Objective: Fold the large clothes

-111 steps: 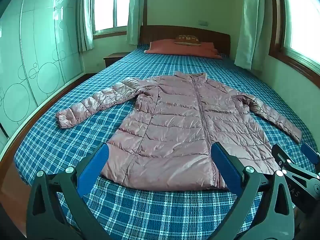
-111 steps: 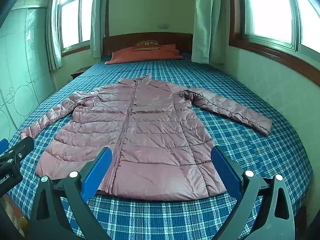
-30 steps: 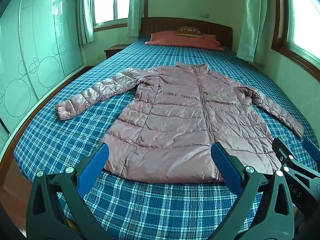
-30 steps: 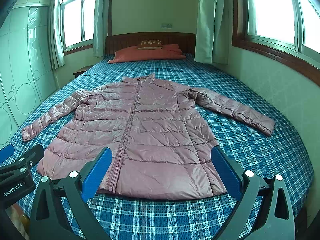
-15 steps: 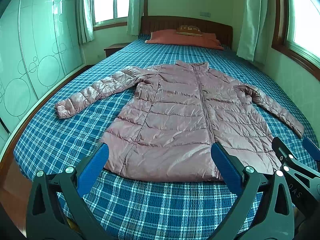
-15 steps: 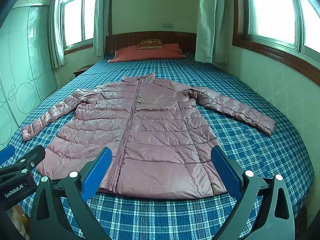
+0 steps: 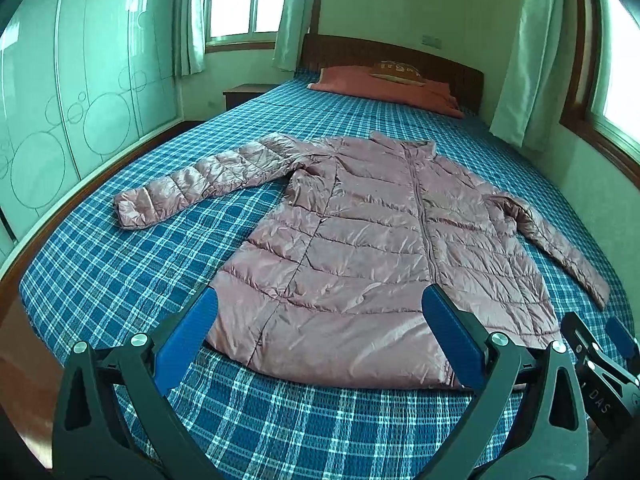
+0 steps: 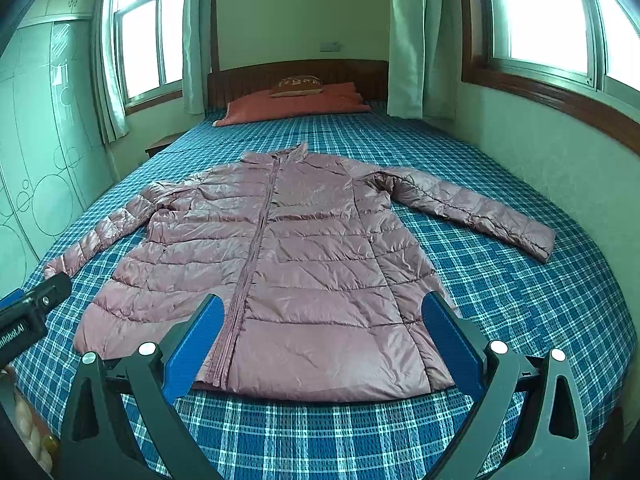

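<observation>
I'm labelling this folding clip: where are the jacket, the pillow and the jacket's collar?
jacket point(image 8: 304, 280): right wrist view, front panel beside the zip.
pillow point(image 8: 288, 107): right wrist view, middle of its orange top.
collar point(image 7: 404, 145): left wrist view, the stand-up band at the neck.

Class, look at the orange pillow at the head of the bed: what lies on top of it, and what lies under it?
A small brown patterned cushion lies on the orange pillow. Under it the blue plaid bedsheet shows around its edges; what lies beneath its middle is covered.

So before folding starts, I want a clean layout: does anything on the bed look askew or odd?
Nothing stands out. The pink jacket lies flat, zipped, sleeves spread on the bed; both claws hang open, apart from it.
</observation>
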Action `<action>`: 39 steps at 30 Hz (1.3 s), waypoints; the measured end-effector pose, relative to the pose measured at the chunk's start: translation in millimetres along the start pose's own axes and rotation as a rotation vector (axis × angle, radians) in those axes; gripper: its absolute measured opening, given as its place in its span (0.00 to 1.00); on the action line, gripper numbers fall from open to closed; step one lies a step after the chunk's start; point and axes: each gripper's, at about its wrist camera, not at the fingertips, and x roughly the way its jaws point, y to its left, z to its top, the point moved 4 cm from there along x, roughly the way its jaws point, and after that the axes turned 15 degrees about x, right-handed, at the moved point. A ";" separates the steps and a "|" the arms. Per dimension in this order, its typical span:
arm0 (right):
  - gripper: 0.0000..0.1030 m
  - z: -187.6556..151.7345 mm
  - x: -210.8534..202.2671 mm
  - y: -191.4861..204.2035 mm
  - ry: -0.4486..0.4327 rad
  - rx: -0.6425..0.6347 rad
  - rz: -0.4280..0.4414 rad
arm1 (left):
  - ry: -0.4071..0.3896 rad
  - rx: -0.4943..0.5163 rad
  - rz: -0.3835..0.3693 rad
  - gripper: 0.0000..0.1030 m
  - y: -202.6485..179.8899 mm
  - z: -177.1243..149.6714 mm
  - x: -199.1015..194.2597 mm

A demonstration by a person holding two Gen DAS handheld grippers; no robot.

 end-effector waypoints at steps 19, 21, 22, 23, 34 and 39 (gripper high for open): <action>0.52 72.8 139.8 -228.8 0.072 0.619 -0.067 | 0.205 -0.378 0.239 0.98 162.4 -21.3 144.3; 0.56 75.3 151.7 -261.3 0.058 0.744 -0.043 | 0.223 -0.402 0.277 0.98 174.3 -24.9 155.9; 0.58 76.0 156.4 -273.6 0.049 0.791 -0.038 | 0.232 -0.408 0.294 0.98 178.0 -27.0 159.8; 0.58 77.5 162.4 -286.9 0.041 0.839 -0.032 | 0.239 -0.414 0.308 0.98 181.2 -28.5 164.0; 0.72 106.2 205.3 -354.3 -0.142 1.081 0.000 | 0.334 -0.414 0.447 0.98 200.2 -45.4 195.8; 0.73 113.9 202.4 -365.6 -0.268 1.116 -0.035 | 0.352 -0.391 0.488 0.98 203.7 -45.3 206.9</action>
